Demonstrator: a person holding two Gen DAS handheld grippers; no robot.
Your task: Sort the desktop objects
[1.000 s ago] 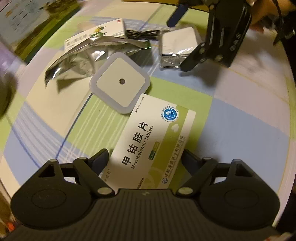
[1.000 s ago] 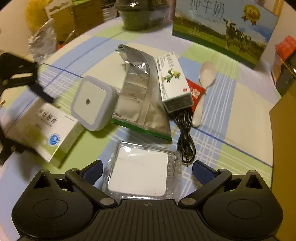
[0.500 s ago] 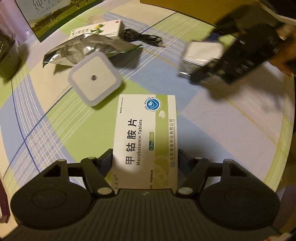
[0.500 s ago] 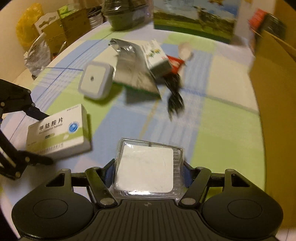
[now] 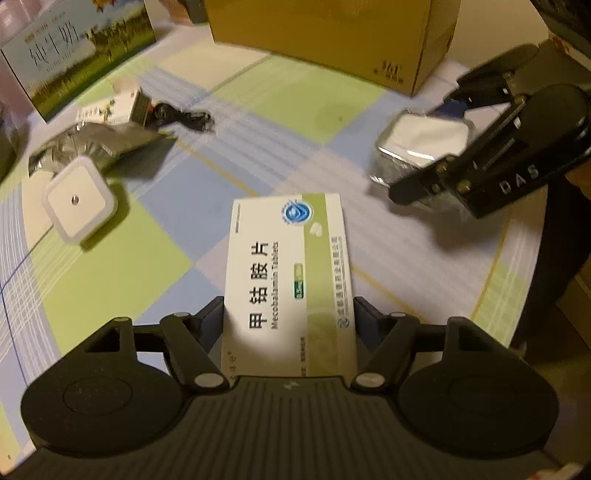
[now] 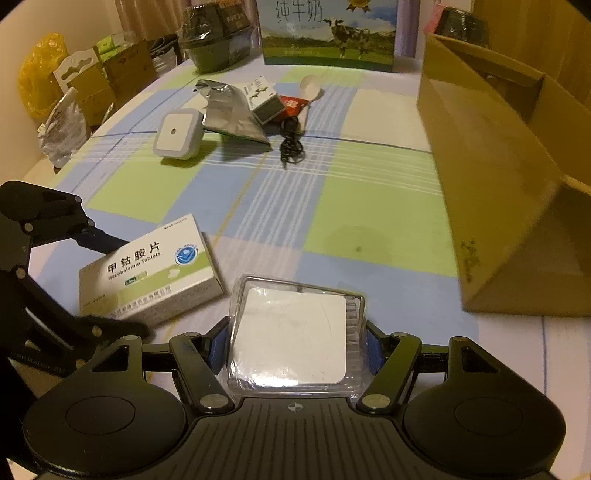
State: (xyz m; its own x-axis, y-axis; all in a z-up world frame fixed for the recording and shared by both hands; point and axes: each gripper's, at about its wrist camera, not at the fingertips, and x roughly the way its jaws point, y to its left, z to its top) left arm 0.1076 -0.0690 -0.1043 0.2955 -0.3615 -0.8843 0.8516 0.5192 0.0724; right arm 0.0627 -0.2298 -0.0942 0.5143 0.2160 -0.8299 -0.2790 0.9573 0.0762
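Since the earlier frames both grippers had carried their loads away from the pile of things and toward the cardboard box (image 6: pixel 498 192), which now stood large at the right edge of the tablecloth (image 6: pixel 369 221). The left gripper (image 5: pixel 288 317) had just been closing its jaws, and they now pressed on both long sides of the tablet box (image 5: pixel 288 273), a white and green carton held above the cloth. The right gripper (image 6: pixel 291 347) had likewise just been closing, and its blue-padded jaws clamped the clear plastic case (image 6: pixel 291 332) with a white square inside. In the right wrist view the tablet box (image 6: pixel 147 269) hung just left of the plastic case, near the front edge of the tablecloth.

Further back on the cloth lay the rest: a white square night light (image 6: pixel 177 134), touching a crumpled foil bag (image 6: pixel 232 110), with a small medicine carton (image 6: pixel 262 98) resting on the bag's far side. A black cable (image 6: pixel 291 142) lay coiled just right of the bag, next to a white spoon (image 6: pixel 310 86) and a red packet (image 6: pixel 291 105). A milk carton box (image 6: pixel 328 33) stood at the far edge.
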